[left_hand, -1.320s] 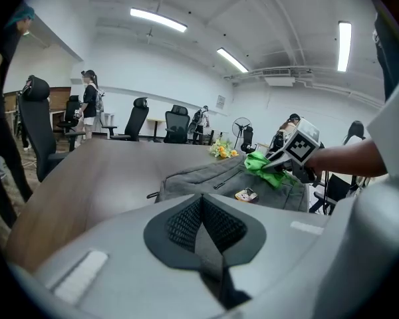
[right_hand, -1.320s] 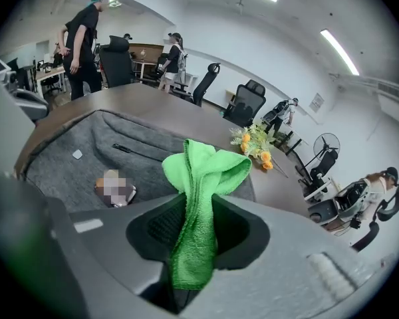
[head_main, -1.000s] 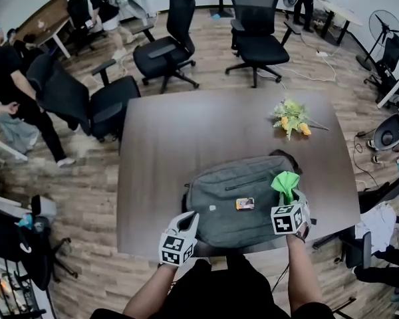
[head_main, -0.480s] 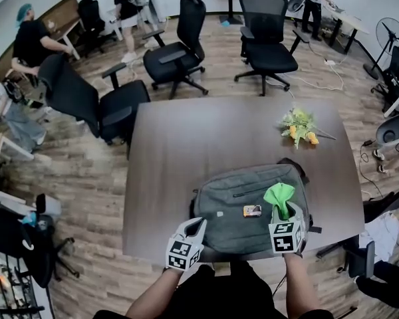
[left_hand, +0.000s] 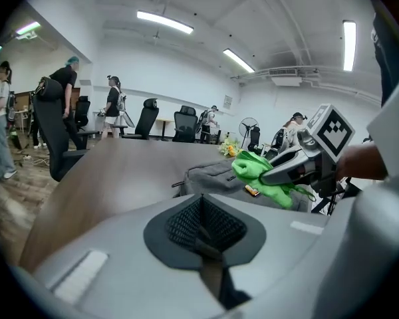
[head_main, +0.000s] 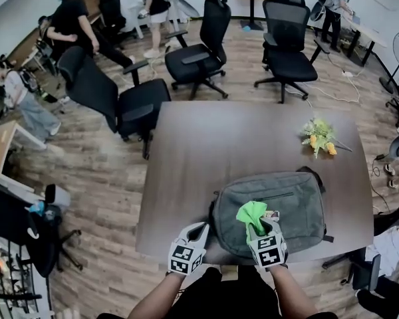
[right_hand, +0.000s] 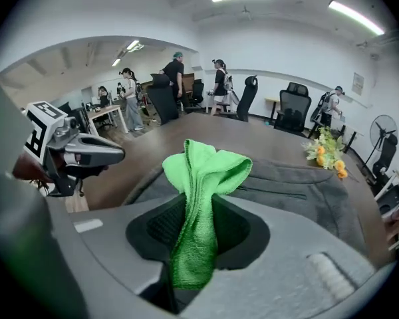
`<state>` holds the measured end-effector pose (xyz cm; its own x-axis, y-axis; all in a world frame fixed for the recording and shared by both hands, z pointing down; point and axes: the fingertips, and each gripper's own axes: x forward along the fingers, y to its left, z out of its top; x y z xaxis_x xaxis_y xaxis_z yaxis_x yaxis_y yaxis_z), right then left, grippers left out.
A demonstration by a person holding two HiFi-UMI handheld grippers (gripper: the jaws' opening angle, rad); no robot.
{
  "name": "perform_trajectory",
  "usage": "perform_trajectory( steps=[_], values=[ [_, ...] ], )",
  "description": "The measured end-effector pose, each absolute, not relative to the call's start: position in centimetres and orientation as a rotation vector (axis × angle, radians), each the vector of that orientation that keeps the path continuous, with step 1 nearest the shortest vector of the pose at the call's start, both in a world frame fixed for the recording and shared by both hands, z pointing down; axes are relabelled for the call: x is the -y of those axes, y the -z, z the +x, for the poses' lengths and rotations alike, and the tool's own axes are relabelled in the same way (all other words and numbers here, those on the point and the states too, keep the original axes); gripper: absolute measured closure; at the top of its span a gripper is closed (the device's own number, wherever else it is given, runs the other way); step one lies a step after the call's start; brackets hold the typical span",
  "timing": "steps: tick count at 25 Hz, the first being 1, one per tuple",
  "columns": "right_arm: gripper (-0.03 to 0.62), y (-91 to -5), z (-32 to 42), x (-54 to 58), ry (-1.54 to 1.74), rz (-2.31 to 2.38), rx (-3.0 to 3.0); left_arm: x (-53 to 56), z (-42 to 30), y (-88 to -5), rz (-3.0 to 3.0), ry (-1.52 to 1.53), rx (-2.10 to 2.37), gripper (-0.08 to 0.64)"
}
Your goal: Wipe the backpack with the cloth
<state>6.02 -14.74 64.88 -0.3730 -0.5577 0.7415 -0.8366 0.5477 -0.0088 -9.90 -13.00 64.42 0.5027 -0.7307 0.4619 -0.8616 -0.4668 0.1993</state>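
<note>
Both bare forearms reached up from the bottom of the head view, each hand wrapped round its tool and pointing it away from the body over the near edge of the tabletop (head_main: 206, 151). The left hand-held gripper (head_main: 199, 230) had its jaws pressed together with nothing between them, and its tip sat just beside the near left corner of the backpack (head_main: 289, 201); whether it touched could not be told. The right hand-held gripper (head_main: 255, 230) was clamped on the cloth (head_main: 251, 212), a bright green piece with a fine fuzzy nap, bunched into a narrow stem between the jaws and spreading into a soft folded crest beyond them. That crest stood over the near left part of the backpack, though contact with the fabric was unclear. The backpack was grey, of woven cloth with a dark zip line, rounded at the corners, and lay flat on the near right part of the smooth, dark brown tabletop. The two tools were near each other, side by side.
</note>
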Motion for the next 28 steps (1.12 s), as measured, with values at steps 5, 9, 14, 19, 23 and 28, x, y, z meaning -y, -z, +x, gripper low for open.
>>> perform_trajectory(
  steps=[5,9,14,19,23,28],
  values=[
    [0.480,-66.8,1.7,13.1,-0.596,1.036,2.124,11.6,-11.8,-64.6,2.328,-0.447,1.331,0.545],
    [0.480,-67.9,-0.4,12.0,-0.600,1.007,2.125,10.8,-13.0,-64.6,2.332,-0.456,1.326,0.545],
    [0.480,-69.1,-2.2,10.2,-0.629,0.950,2.084,10.3,-14.0,-64.8,2.346,-0.462,1.303,0.545],
    [0.480,-69.7,-1.4,10.3,-0.614,0.984,2.035,10.0,-14.2,-64.7,2.369,-0.467,1.289,0.545],
    [0.480,-70.5,0.0,10.2,-0.553,1.016,1.963,9.6,-14.5,-64.6,2.374,-0.465,1.279,0.545],
    [0.480,-71.2,3.3,10.6,-0.474,1.026,1.872,9.9,-13.4,-64.4,2.387,-0.455,1.264,0.545]
  ],
)
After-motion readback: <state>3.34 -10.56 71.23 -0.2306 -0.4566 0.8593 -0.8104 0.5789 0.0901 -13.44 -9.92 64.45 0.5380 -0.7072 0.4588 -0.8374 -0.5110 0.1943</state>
